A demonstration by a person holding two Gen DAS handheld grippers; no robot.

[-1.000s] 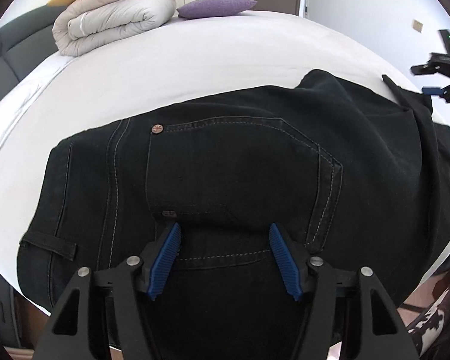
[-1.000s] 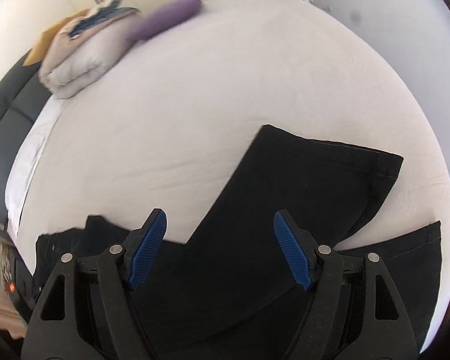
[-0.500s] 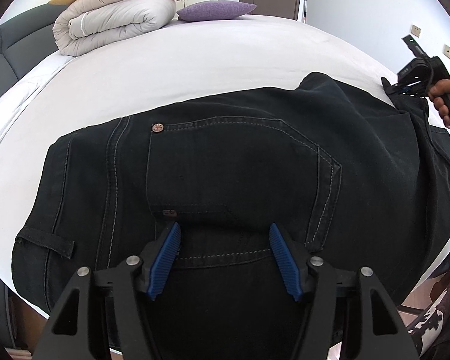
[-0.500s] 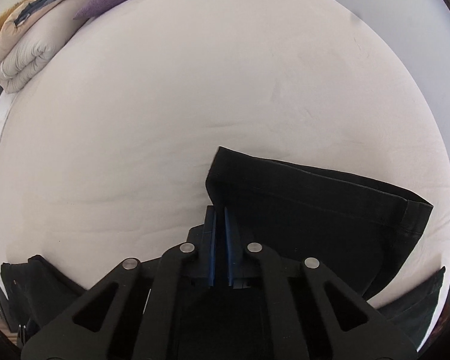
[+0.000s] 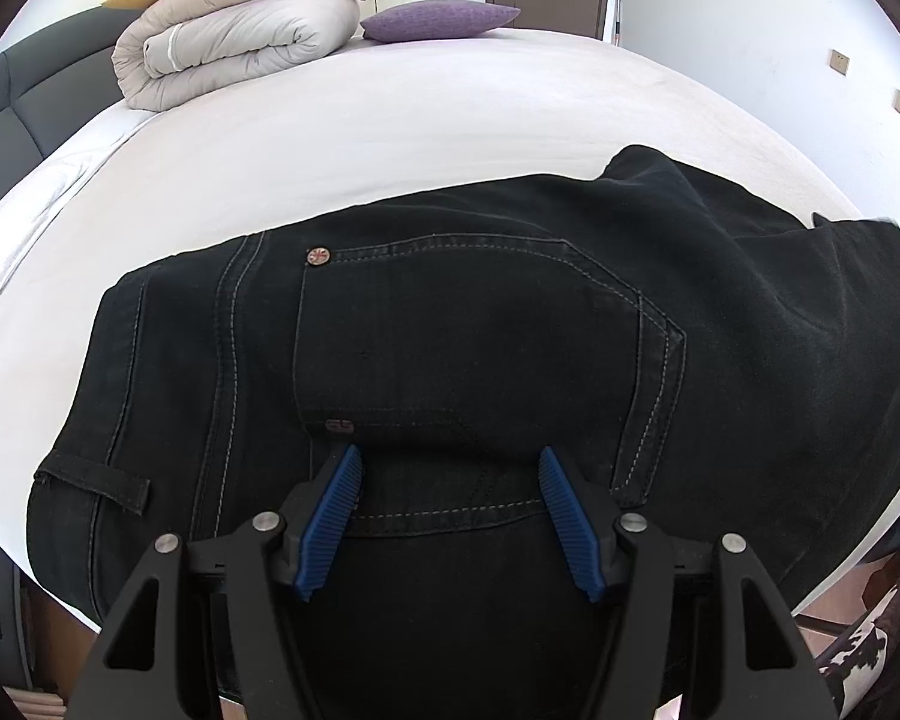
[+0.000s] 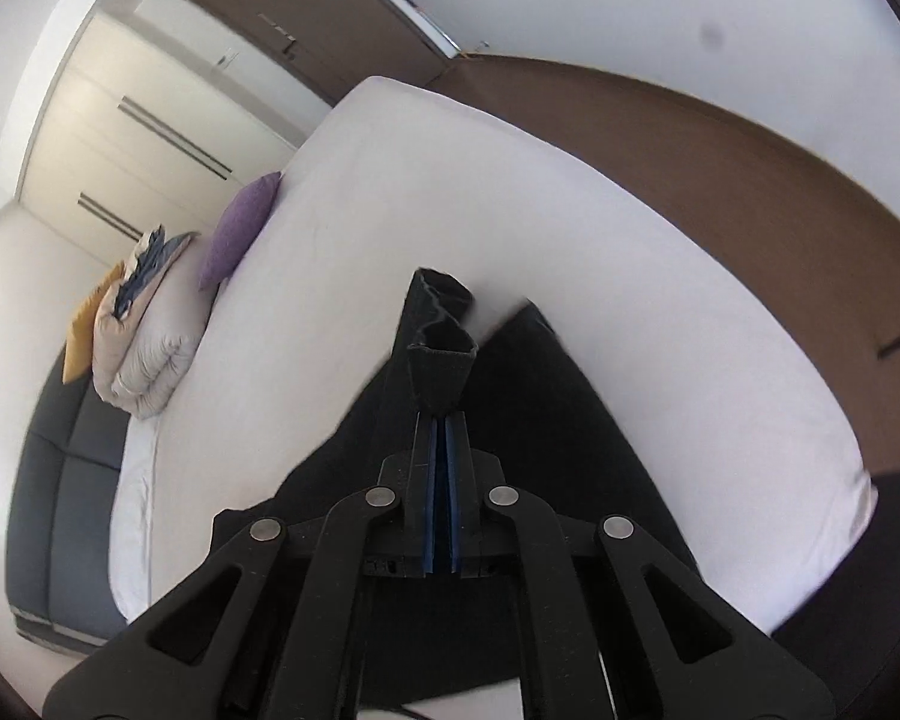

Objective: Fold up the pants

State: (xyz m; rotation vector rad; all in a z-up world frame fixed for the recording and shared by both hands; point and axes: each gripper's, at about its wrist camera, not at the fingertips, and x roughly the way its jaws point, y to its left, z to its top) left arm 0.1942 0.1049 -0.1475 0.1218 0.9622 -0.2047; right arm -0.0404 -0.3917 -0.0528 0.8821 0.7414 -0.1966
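Black pants [image 5: 480, 336] lie on a white bed [image 5: 390, 120], back pocket up, waistband toward me. My left gripper [image 5: 447, 516] is open, its blue pads either side of the waistband just above the cloth. My right gripper [image 6: 441, 456] is shut on the hem end of the pant legs [image 6: 441, 360] and holds it lifted off the bed [image 6: 630, 300]; the two leg openings stand up past the fingers. The rest of the legs hang dark below the gripper.
A rolled grey duvet [image 5: 234, 42] and a purple pillow [image 5: 438, 21] lie at the bed's far end by a dark headboard [image 5: 18, 90]. The duvet [image 6: 144, 354] and pillow [image 6: 240, 234] also show in the right wrist view. Brown floor [image 6: 750, 168] lies beyond the bed edge.
My right gripper closed on the pant leg hems and has lifted and tilted them up off the bed. The left gripper has stayed open over the waistband.
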